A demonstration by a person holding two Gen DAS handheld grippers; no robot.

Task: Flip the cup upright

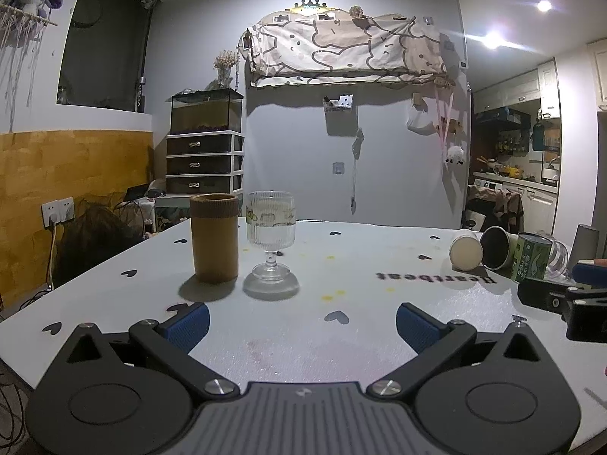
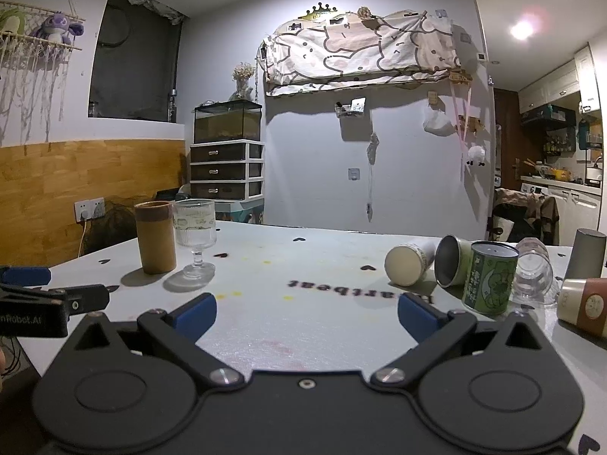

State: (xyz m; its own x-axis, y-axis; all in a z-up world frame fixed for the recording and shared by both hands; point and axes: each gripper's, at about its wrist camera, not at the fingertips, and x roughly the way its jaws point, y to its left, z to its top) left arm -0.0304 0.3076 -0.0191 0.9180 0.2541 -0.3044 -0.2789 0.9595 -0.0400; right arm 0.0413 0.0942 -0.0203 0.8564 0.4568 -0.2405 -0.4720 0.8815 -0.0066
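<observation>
A brown cylinder cup (image 1: 214, 238) and a ribbed stemmed glass (image 1: 271, 242) stand upright at the table's left; both show in the right wrist view (image 2: 155, 237) (image 2: 195, 239). On the right, a white paper cup (image 2: 408, 263), a dark-lined cup (image 2: 451, 259) and a clear glass cup (image 2: 533, 271) lie on their sides. A green printed cup (image 2: 489, 276) stands rim down. A beige cup (image 2: 584, 305) lies at the far right. My left gripper (image 1: 302, 324) is open and empty. My right gripper (image 2: 307, 313) is open and empty, short of the lying cups.
The white table cover (image 1: 341, 341) has black hearts and the word Heartbeat. A grey cylinder (image 2: 586, 254) stands at the far right. The table's left edge (image 1: 57, 303) drops off toward a wall socket and cables.
</observation>
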